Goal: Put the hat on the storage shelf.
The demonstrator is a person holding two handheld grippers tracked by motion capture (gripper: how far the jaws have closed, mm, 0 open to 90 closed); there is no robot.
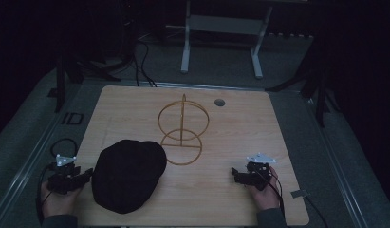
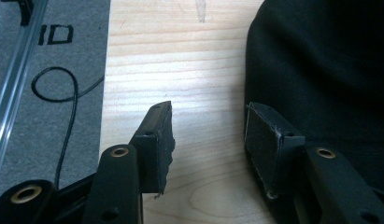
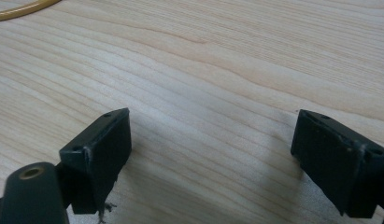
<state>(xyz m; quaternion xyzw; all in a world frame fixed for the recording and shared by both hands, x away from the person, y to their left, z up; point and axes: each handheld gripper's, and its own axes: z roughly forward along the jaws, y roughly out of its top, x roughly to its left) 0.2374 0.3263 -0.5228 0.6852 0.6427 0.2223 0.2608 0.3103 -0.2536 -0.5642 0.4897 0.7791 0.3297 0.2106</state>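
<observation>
A black cap (image 1: 128, 173) lies on the wooden table (image 1: 259, 128) at the front left. Behind it stands a gold wire stand (image 1: 183, 126) made of an upright ring on a round base ring. My left gripper (image 1: 83, 177) rests at the table's left edge, jaws open, its right jaw just beside the black cap (image 2: 320, 65); bare wood lies between the pads. My right gripper (image 1: 236, 175) sits at the front right, held low over the wood, jaws wide open and holding nothing. In the right gripper view a bit of the gold wire (image 3: 21, 10) crosses the top left corner.
A small round grommet (image 1: 219, 102) sits near the table's far edge. Cables (image 2: 63, 93) lie on the grey floor left of the table. A white table frame (image 1: 221, 42) stands beyond. A grey tab (image 1: 299, 193) sticks out at the front right corner.
</observation>
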